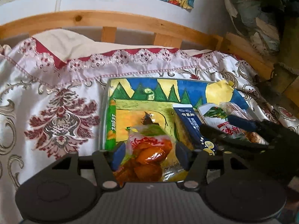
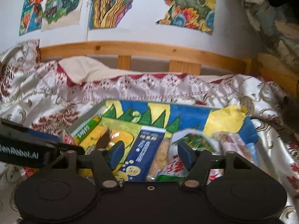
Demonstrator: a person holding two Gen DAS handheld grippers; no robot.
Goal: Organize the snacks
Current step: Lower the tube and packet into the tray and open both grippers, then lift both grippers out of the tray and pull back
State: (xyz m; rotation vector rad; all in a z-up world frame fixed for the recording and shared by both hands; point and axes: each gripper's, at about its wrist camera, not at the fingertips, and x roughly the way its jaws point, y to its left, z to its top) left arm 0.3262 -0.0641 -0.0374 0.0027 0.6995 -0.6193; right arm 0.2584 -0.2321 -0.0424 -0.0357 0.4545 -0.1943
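**Left tongs carry a snack bag over the painted box on the bed**

A bed covered with a cream and maroon brocade bedspread [image 1: 56,97] carries a shallow box [image 1: 190,89] painted with green trees, blue sky and a yellow field. The box lies toward the right side of the bed, near the wooden bed rail [image 1: 112,21].

From the left: the left tongs [image 1: 149,154] are closed about halfway onto a clear bag of orange-red snacks [image 1: 149,153], held over the box's near left part. A green carton [image 1: 110,123] lies along the box's left wall. Right of centre lies a dark blue packet [image 1: 192,127], then a white packet with red lettering [image 1: 220,119] by the right wall.

The right tongs [image 2: 150,154] hover over the blue and white packets, jaws wide apart and holding nothing.

The step in hand appears to be placing the bag in the box. Next, the left tongs likely need to lower it onto the bare yellow floor between carton and blue packet, then let go.
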